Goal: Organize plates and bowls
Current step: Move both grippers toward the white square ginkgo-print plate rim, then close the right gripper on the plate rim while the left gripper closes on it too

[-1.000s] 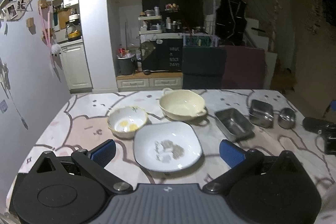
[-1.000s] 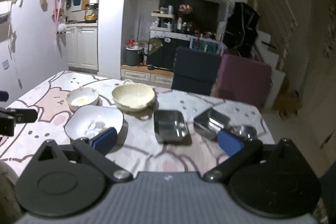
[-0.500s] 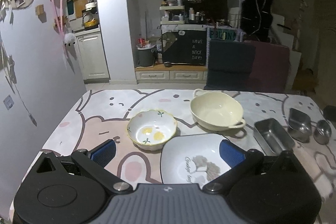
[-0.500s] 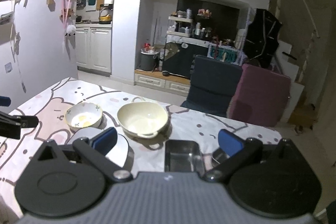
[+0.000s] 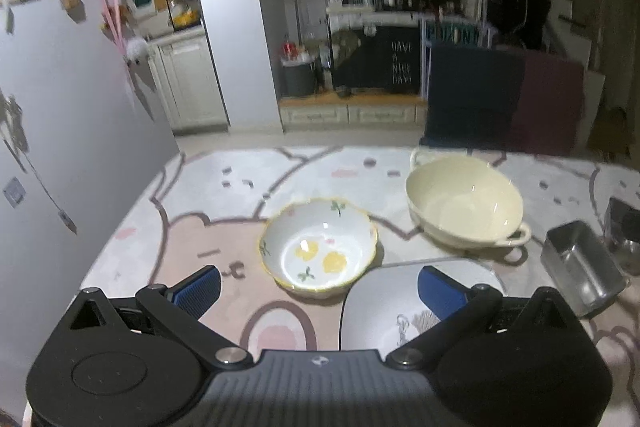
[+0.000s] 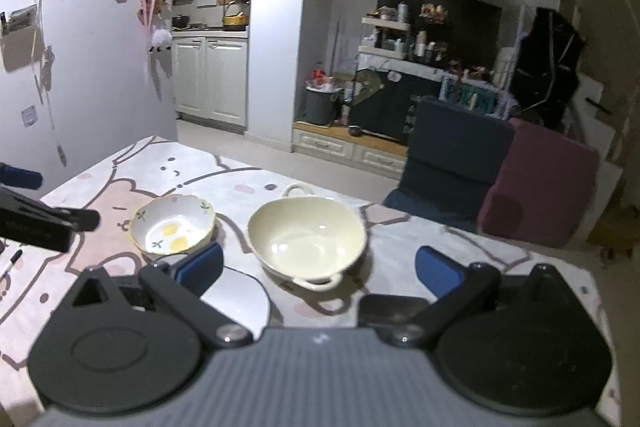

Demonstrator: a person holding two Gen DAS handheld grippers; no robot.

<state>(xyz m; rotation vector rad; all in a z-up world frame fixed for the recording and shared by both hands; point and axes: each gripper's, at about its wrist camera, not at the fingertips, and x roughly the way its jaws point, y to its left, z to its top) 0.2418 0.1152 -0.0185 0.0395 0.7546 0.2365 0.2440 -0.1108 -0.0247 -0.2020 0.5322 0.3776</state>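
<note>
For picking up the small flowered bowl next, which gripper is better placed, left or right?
Probably the left gripper: the flowered bowl lies straight ahead between its open fingers. The right gripper faces the cream bowl instead.

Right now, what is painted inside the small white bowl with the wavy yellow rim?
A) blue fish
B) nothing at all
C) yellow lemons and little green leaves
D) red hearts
C: the small white bowl with the wavy yellow rim shows two yellow lemon shapes on its bottom and little green leaf sprigs around them, in both wrist views.
</note>
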